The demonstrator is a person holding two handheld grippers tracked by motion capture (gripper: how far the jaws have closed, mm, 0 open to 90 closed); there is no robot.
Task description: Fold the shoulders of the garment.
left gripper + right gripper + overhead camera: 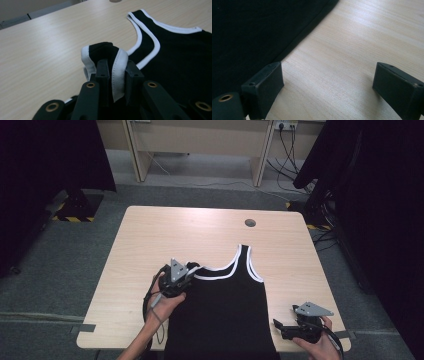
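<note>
With the left gripper (192, 271) pinching the tank top (225, 310)'s white-trimmed strap (117, 67) and the right gripper (280, 327) wide beside its hem, the thin strap could slip out.

I see a black tank top (225, 305) with white trim at the neck and armholes, plain, low in the centre of the high view. My tongs are black, the left tongs (117, 67) against a white-edged black strap (119, 65). The desk (165, 235) is pale wood grain with a grey round cap (250, 223) upper right.
</note>
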